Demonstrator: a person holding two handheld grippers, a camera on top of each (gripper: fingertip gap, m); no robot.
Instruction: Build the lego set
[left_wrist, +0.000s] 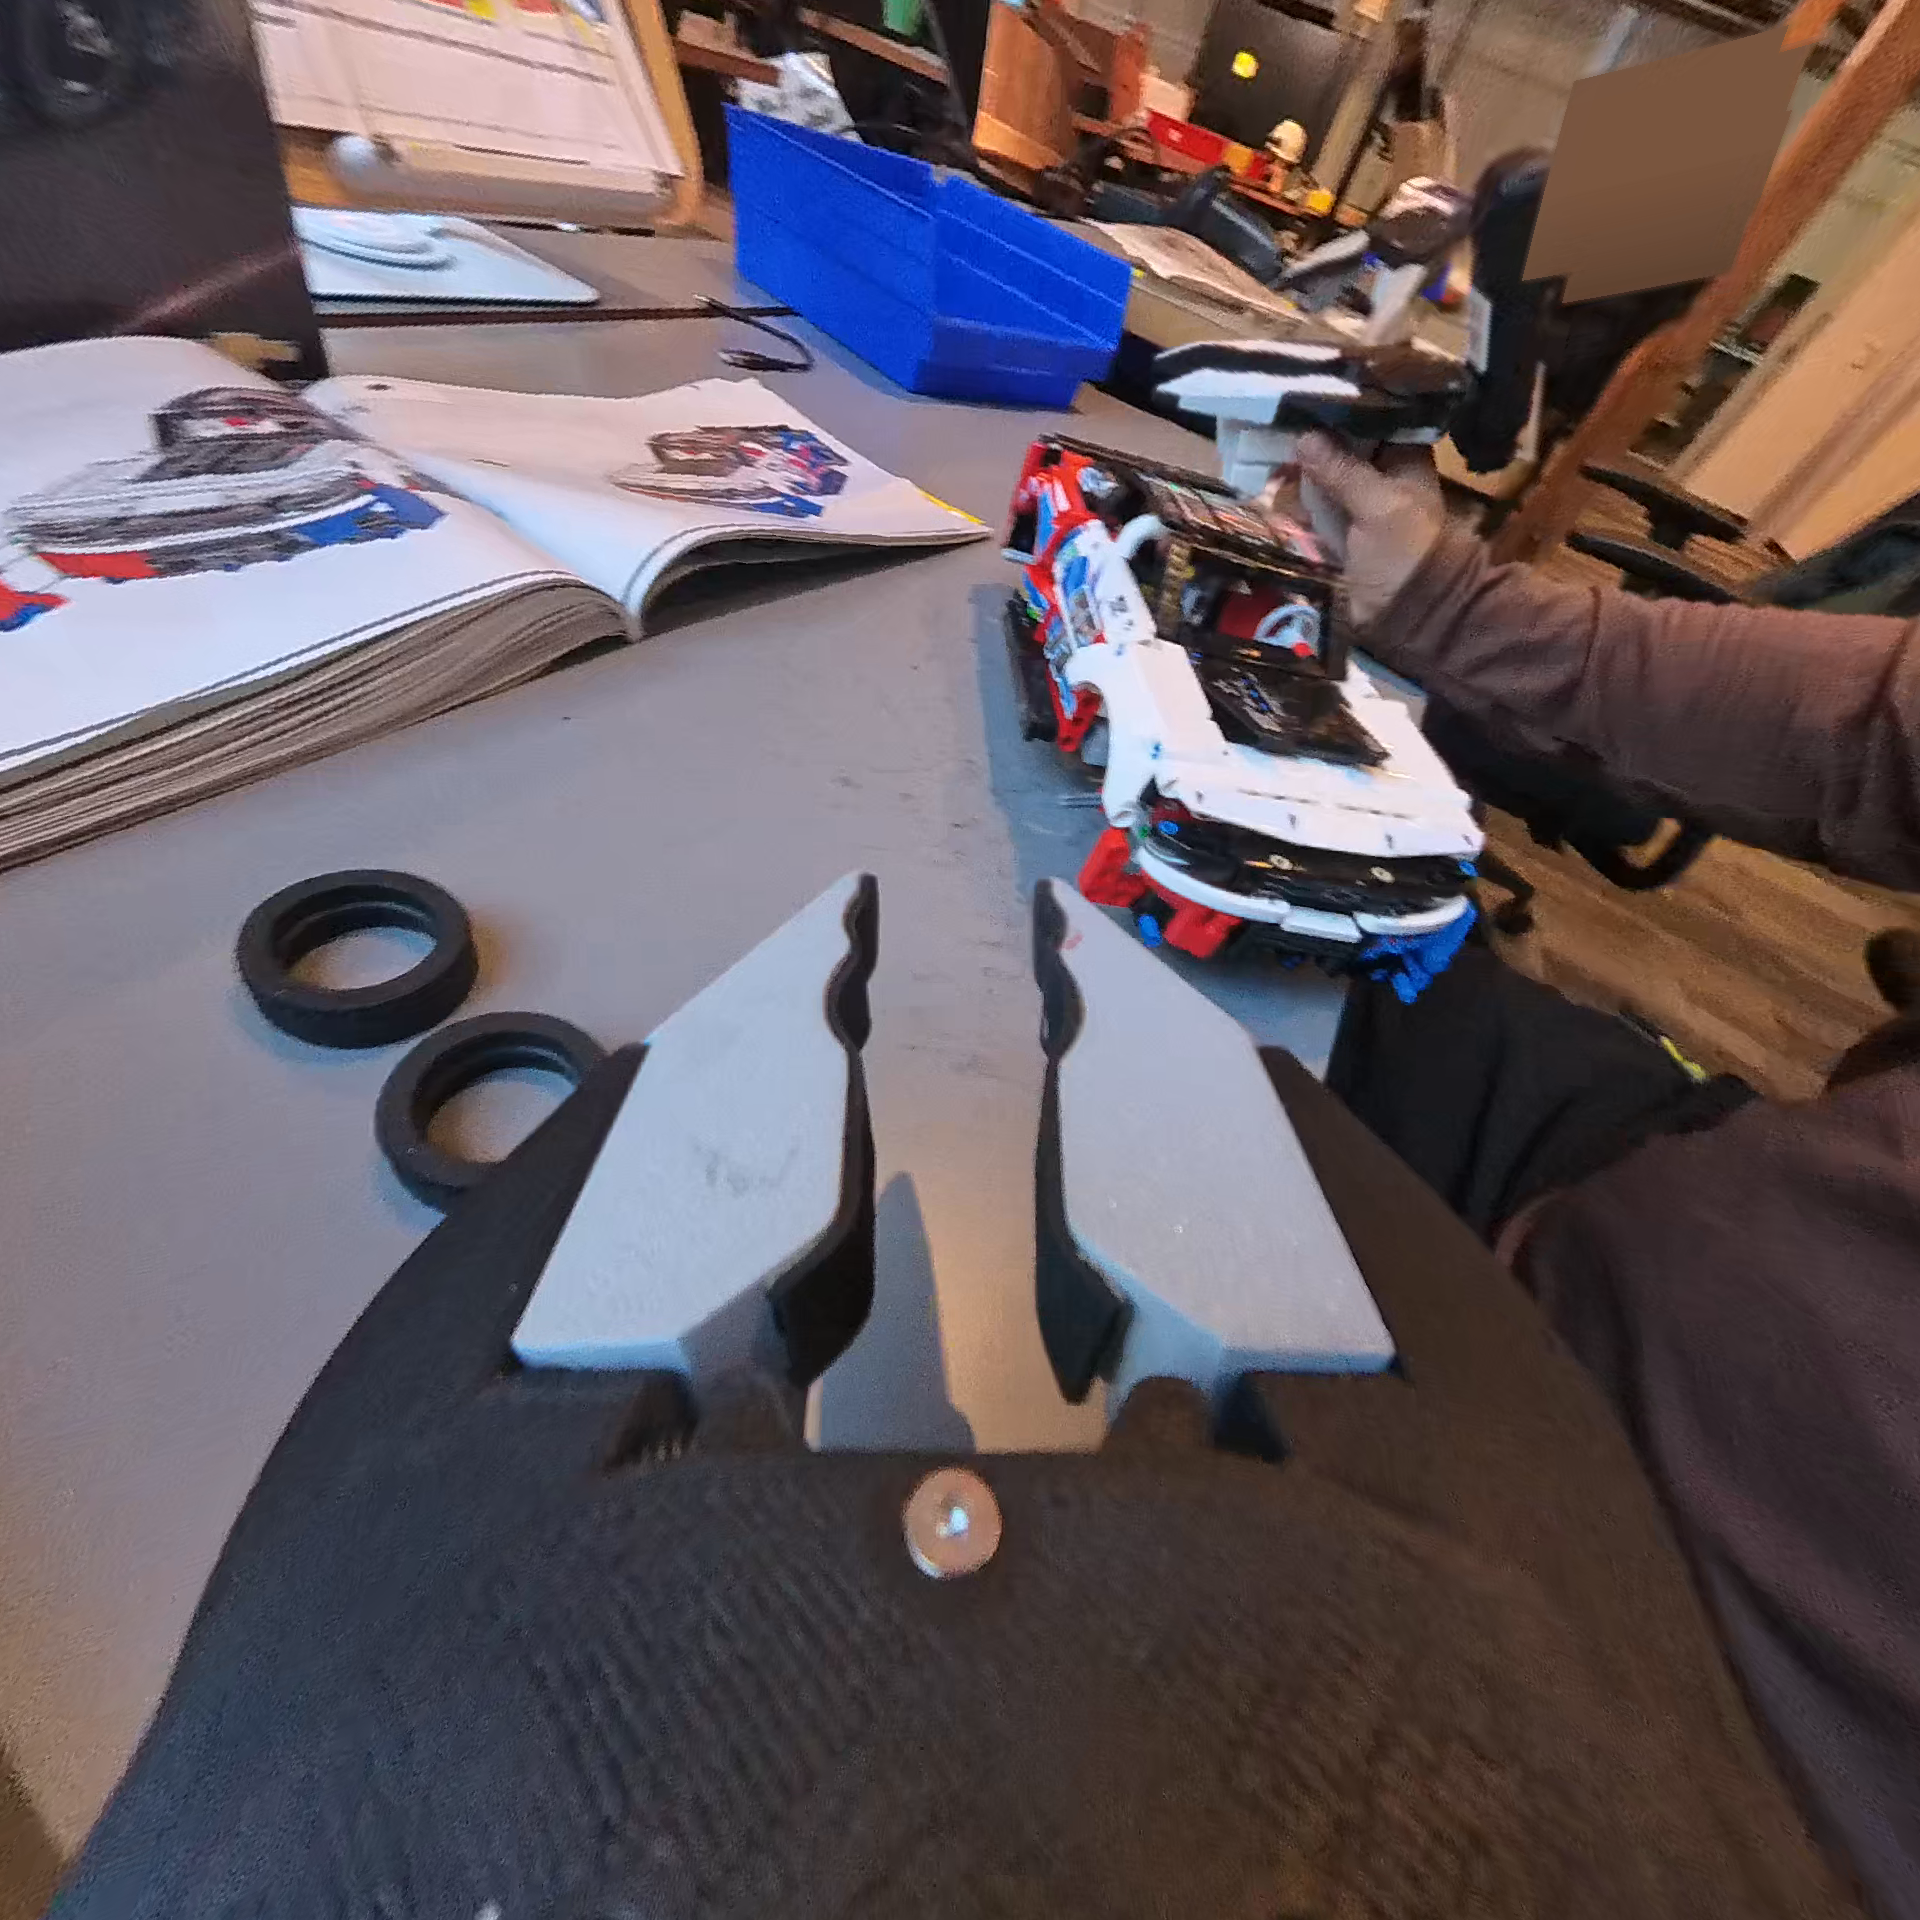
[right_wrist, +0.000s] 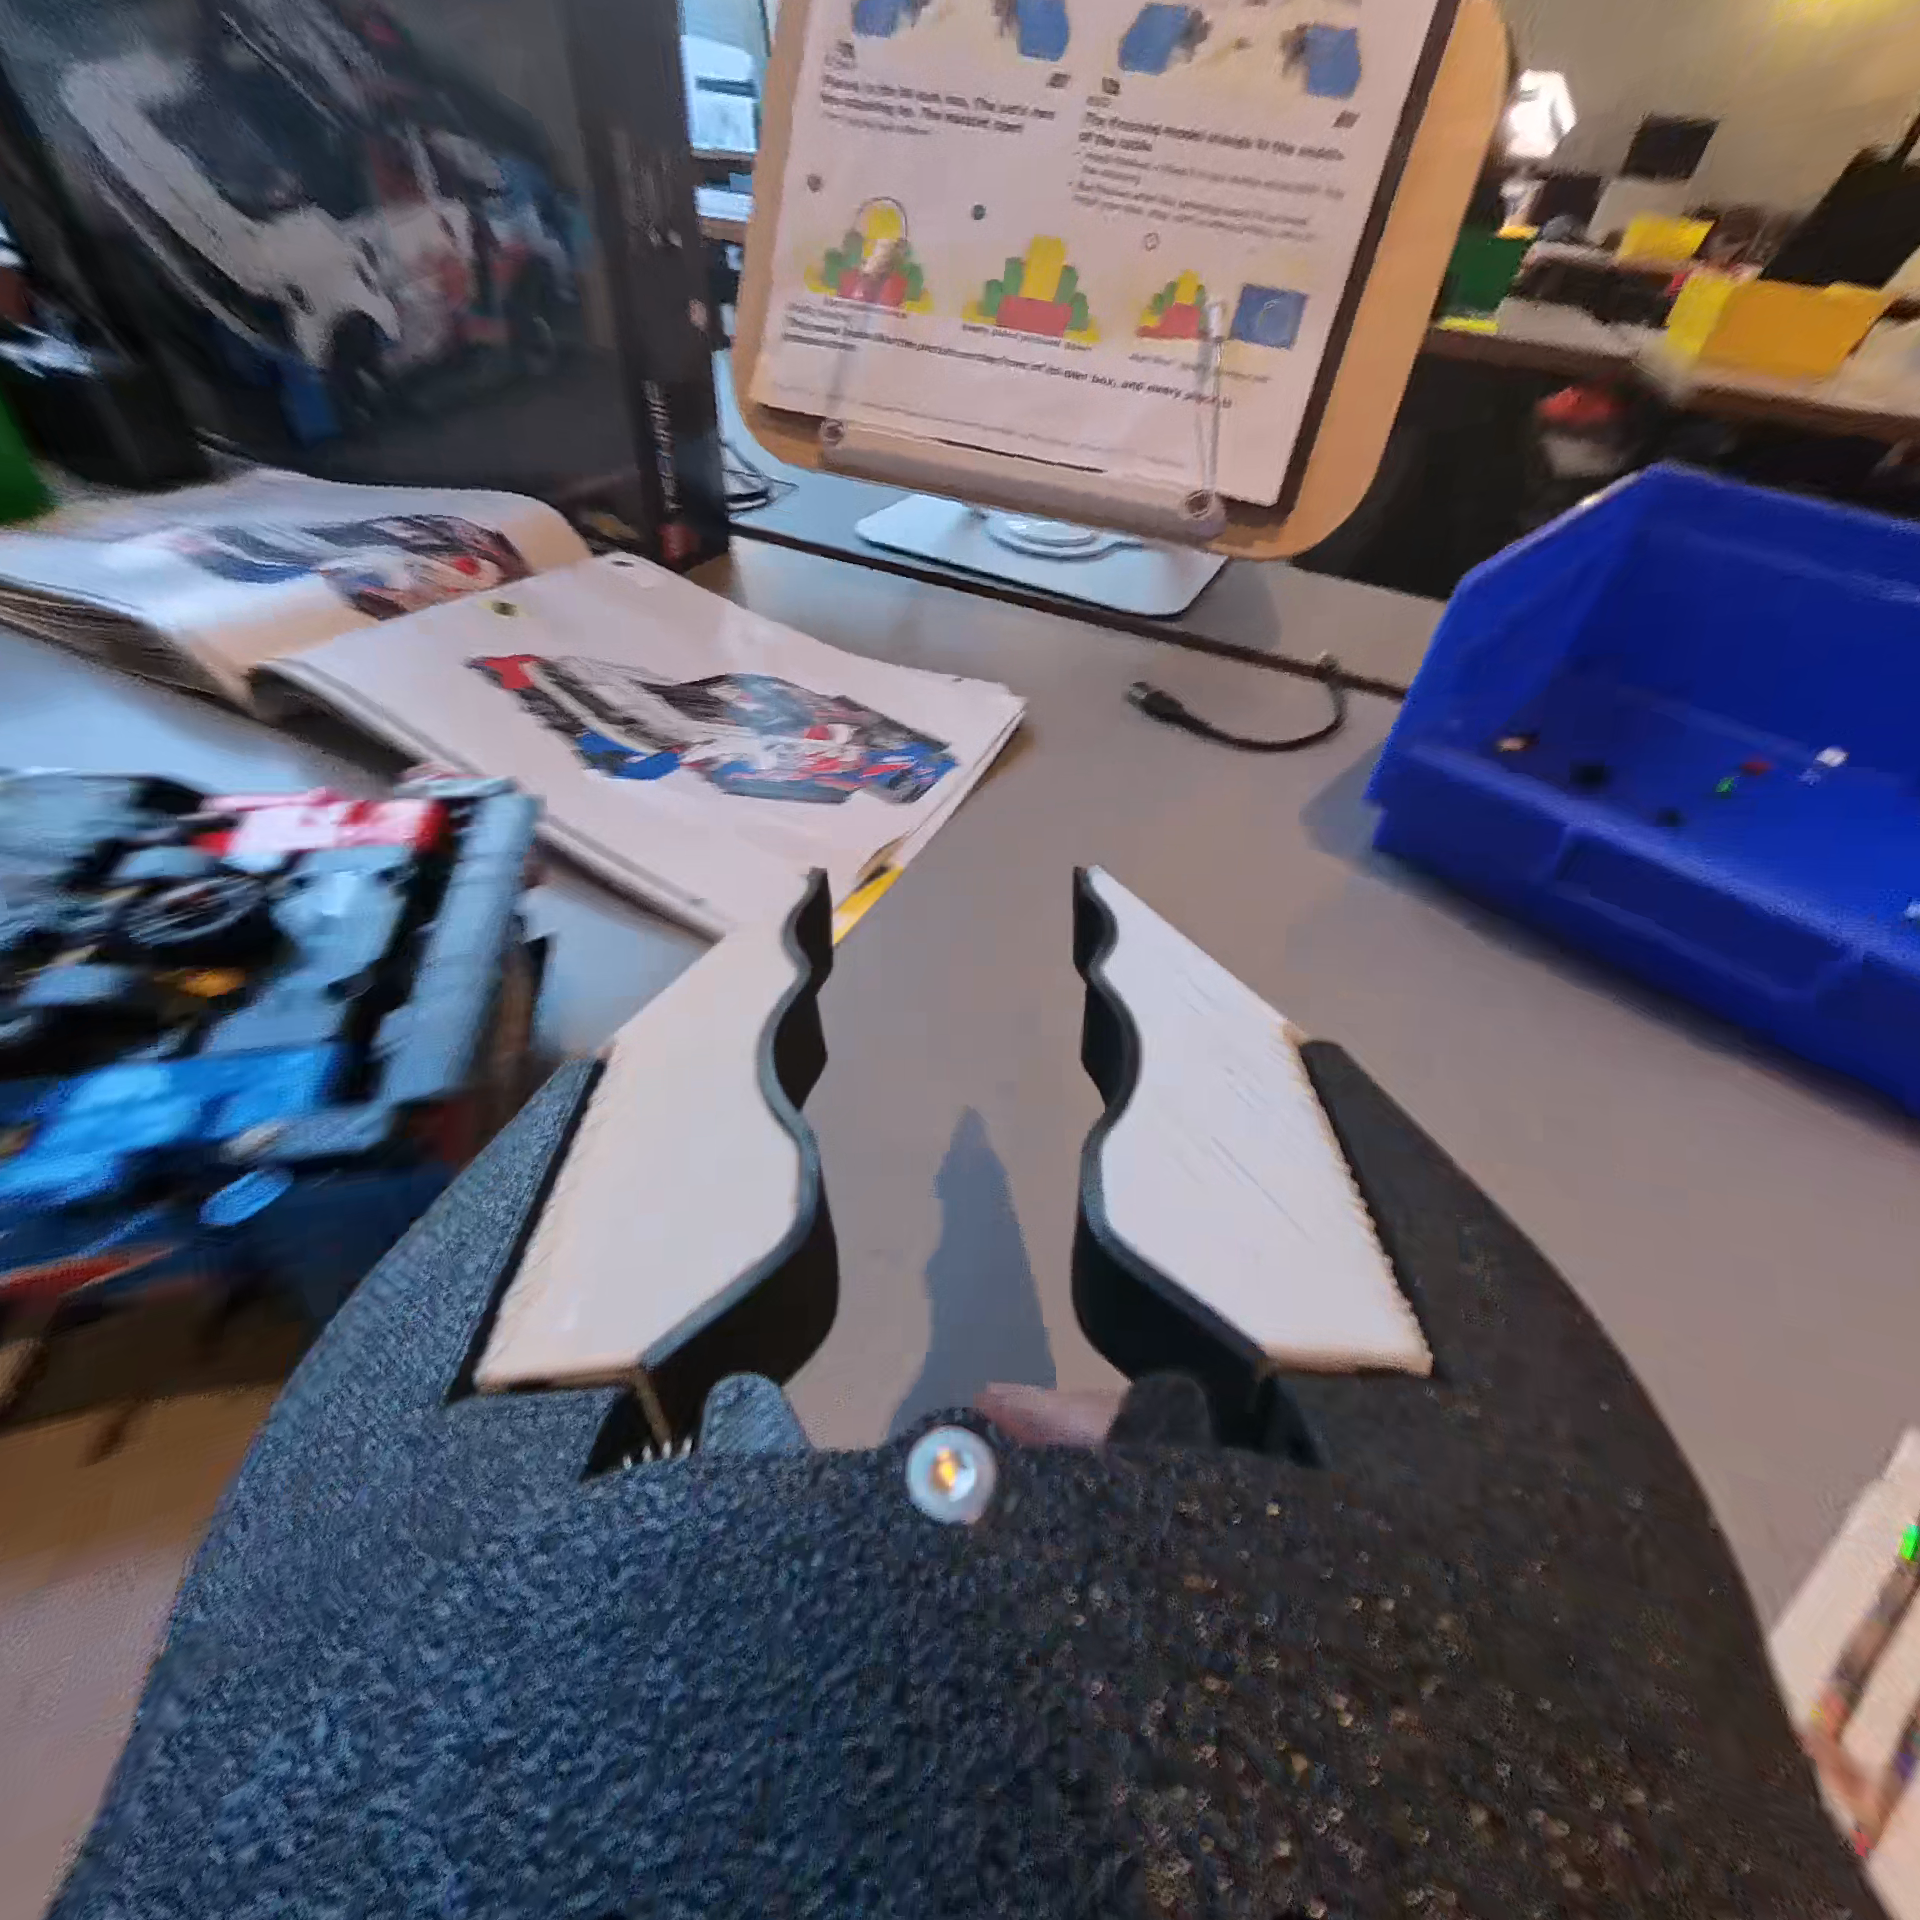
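Observation:
A white, red, blue and black lego car (left_wrist: 1226, 717) lies on the grey table at the right of the left wrist view. In the right wrist view the car (right_wrist: 239, 997) is blurred at the left. Two black rubber tyres (left_wrist: 356, 958) (left_wrist: 478, 1101) lie flat on the table left of my left gripper (left_wrist: 956, 914), which is open and empty above the table. My right gripper (right_wrist: 951, 904) is open and empty over bare table; it also shows in the left wrist view (left_wrist: 1320, 400), held in a hand above the car's far end.
An open instruction book (left_wrist: 416, 561) (right_wrist: 623, 707) lies at the left. A blue bin (right_wrist: 1683, 769) (left_wrist: 925, 260) with a few small pieces stands at the back right. A black cable (right_wrist: 1236, 717), an instruction board on a stand (right_wrist: 1081, 260) and the set's box (right_wrist: 343, 239) stand behind. Tip to tip, the grippers are about 45 centimeters apart. The open instruction book (left_wrist: 416, 561) lies some 20 centimeters from my left tips, 35 centimeters from my right tips. It is also in sight in the right wrist view (right_wrist: 194, 588).

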